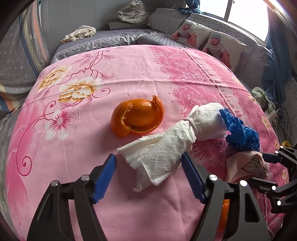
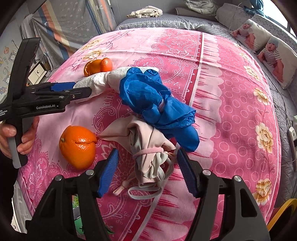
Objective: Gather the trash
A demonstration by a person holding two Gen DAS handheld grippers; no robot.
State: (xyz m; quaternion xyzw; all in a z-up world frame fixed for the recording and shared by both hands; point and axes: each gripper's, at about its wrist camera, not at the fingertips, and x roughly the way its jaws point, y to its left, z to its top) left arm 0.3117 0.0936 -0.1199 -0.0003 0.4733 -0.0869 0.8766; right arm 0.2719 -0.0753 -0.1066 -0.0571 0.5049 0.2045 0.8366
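Note:
A white paper towel bundle tied with a band lies on the pink bedspread. It sits between the blue pads of my left gripper, which is open; the right pad touches its edge and a gap shows at the left pad. Behind it lies an orange peel, to its right a crumpled blue bundle. In the right wrist view, my right gripper stands open around a beige cloth bundle tied with a pink band, with gaps on both sides. A whole orange lies just left of it.
A hand holds the left gripper at the left. Two pillows with baby prints and a grey quilt lie past the bedspread. A plastic bag and a crumpled cloth sit at the back. A yellow object is at the lower right.

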